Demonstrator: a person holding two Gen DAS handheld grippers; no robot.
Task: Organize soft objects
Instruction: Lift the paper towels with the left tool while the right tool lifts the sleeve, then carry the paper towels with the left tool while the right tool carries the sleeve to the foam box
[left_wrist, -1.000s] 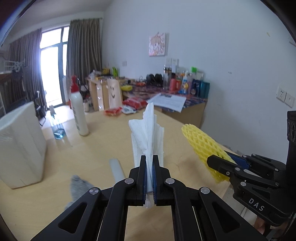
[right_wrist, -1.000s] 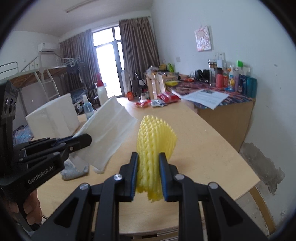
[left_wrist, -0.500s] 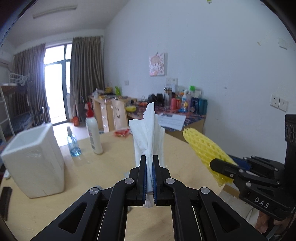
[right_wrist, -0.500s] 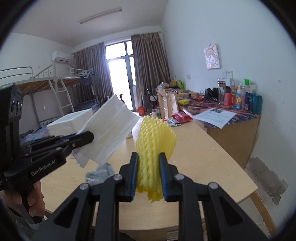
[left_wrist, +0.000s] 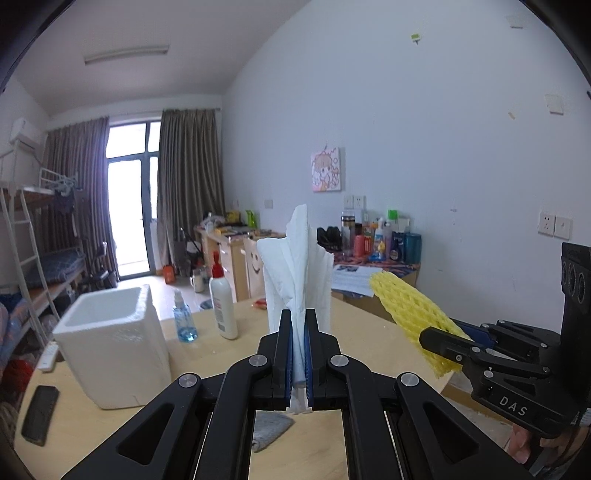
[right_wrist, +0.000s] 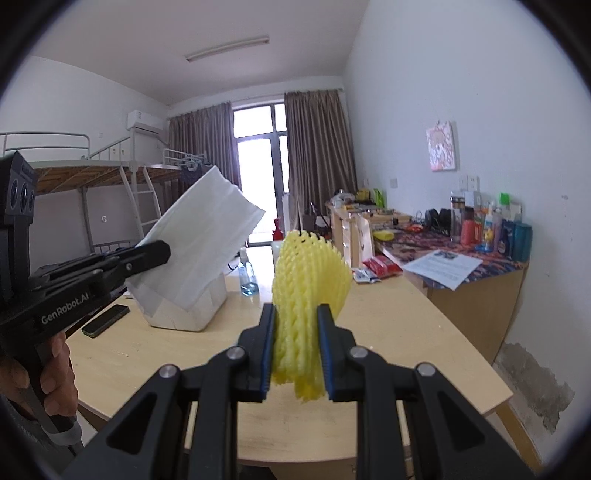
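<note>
My left gripper (left_wrist: 299, 354) is shut on a folded white paper towel (left_wrist: 295, 273) that stands up above the wooden table (left_wrist: 362, 321). The towel also shows in the right wrist view (right_wrist: 199, 258). My right gripper (right_wrist: 297, 350) is shut on a yellow foam net sleeve (right_wrist: 308, 280), held above the table. In the left wrist view the sleeve (left_wrist: 410, 314) is to the right of the towel. A white foam box (left_wrist: 110, 339) stands open-topped at the left. A grey cloth (left_wrist: 269, 428) lies on the table below the left gripper.
A white bottle with a red cap (left_wrist: 221, 299) and a small blue spray bottle (left_wrist: 183, 317) stand behind the box. A black phone (left_wrist: 40, 413) lies at the left edge. Red snack packs (right_wrist: 380, 266) lie at the far end. A cluttered side desk (right_wrist: 465, 251) stands against the right wall.
Both grippers have risen and tilted up with their loads. The table has dropped lower in view and the foam box now shows its open top.
</note>
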